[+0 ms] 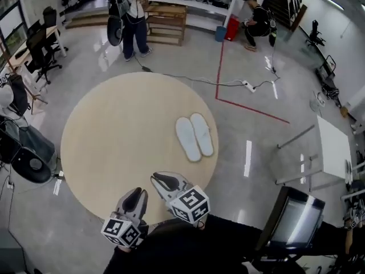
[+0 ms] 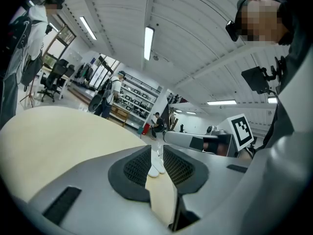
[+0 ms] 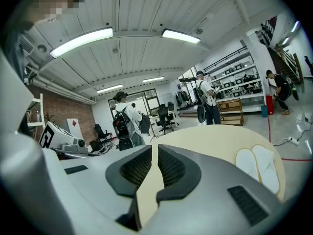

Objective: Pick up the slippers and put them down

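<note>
I hold one gripper in each hand at the near edge of a round, pale wooden counter (image 1: 114, 136). Each gripper carries a cube with square black and white markers.

My left gripper (image 1: 138, 194) is the nearer one, just left of my right gripper (image 1: 159, 180). Both point out over the counter, toward its far side.

In the left gripper view, my left jaws stand a little apart. Nothing is between the ribbed dark pads (image 2: 139, 166), only the counter top and the slippers seen through the gap.

In the right gripper view, my right jaws are almost together, with a narrow slit between them. Nothing is held there either.

The slippers (image 1: 194, 137) are a white pair. They lie flat, side by side and touching, on the right part of the counter, near its right edge and well apart from both grippers. Their long sides run from near to far, leaning slightly left.

Beyond the counter is a shiny grey floor with a red line (image 1: 219, 67) taped on it. A white cable and power strip (image 1: 248, 86) cross that line. At the far side a person (image 1: 134, 16) stands beside stacked wooden crates (image 1: 166, 23), and another person (image 1: 258, 21) crouches near white shelves. Black office chairs (image 1: 43, 44) stand at the far left. A white table (image 1: 333, 147) is at the right, and a monitor (image 1: 291, 218) is at the near right.
</note>
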Demonstrator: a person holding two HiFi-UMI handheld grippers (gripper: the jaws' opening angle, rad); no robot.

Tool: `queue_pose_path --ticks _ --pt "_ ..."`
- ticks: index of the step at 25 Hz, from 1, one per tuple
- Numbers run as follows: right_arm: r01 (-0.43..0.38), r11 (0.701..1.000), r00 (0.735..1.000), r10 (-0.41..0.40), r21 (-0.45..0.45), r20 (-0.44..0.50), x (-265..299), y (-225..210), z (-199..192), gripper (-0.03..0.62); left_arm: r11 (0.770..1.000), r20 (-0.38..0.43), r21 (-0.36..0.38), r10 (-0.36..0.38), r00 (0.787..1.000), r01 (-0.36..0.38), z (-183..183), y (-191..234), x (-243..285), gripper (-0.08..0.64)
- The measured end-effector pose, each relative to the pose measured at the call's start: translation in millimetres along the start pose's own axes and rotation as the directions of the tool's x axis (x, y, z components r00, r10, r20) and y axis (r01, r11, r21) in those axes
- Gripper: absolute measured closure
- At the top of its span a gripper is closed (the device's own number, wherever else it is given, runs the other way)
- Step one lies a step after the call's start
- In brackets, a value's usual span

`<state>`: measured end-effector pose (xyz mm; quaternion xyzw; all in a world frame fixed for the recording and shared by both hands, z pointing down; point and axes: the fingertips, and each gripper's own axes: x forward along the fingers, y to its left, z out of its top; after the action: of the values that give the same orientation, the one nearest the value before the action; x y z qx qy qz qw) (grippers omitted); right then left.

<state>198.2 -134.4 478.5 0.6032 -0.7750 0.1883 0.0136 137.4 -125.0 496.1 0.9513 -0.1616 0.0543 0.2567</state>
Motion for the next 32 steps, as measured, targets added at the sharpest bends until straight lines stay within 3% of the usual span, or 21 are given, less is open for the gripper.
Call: queue_pose_path --ticks 4,10,15,21,32 --pt "0.008 1.0 1.0 -0.008 -0.009 0.026 -18.2 -4.3 7.5 0.543 0.999 -0.004 0.04 -0.011 1.0 0.011 4.8 -17.5 5.4 0.469" --pt "-0.047 0.999 0.997 0.048 -0.021 0.052 -13.4 -11.4 19.9 0.543 0.993 0.004 0.113 0.035 0.999 -0.035 15.6 -18.4 14.3 0.469" --pt "-0.104 0.994 0.994 0.104 -0.022 0.036 -11.9 -15.5 22.8 0.548 0.991 0.013 0.117 0.071 0.997 -0.072 21.1 -20.9 23.3 0.469" --pt "-0.102 0.995 0.994 0.103 -0.02 0.037 -22.2 -36.6 27.9 0.548 0.99 0.006 0.118 0.079 0.997 -0.079 23.2 -34.6 43.2 0.469" --pt "-0.023 1.0 0.999 0.023 0.009 0.047 -49.5 -65.7 12.7 0.548 0.992 -0.052 0.127 0.015 0.999 -0.009 1.9 -52.0 69.8 0.469"
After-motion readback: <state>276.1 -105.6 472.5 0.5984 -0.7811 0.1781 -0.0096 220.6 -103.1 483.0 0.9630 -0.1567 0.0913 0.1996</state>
